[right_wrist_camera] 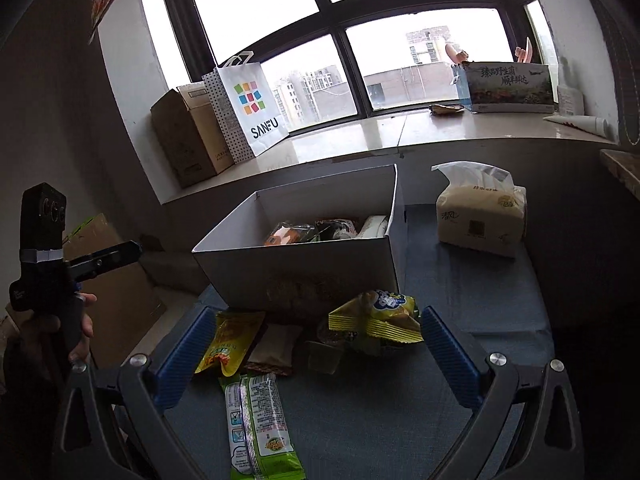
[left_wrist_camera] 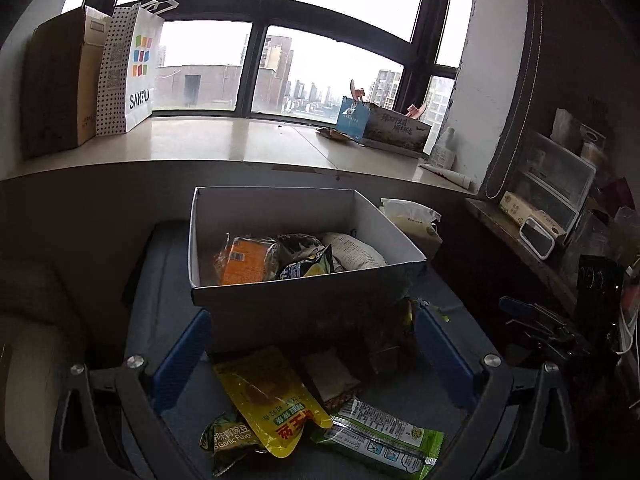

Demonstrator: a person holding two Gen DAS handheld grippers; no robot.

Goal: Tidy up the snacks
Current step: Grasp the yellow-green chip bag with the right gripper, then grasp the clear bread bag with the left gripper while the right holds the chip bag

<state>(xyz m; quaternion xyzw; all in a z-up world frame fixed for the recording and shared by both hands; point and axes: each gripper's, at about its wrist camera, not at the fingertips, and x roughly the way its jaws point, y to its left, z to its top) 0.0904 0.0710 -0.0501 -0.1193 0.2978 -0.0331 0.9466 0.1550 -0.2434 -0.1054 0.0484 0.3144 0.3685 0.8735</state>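
A white open box stands on the blue-grey table and holds several snack packs, among them an orange one. In front of it lie loose snacks: a yellow pouch, a green-and-white pack, a green garlic pea pack, a brown-and-white pack and a yellow crimped pack. My left gripper is open and empty above these snacks. My right gripper is open and empty, the snacks between its blue fingers.
A tissue pack stands right of the box. The windowsill behind holds a SANFU paper bag, a cardboard box and a printed carton. A cluttered shelf is at right.
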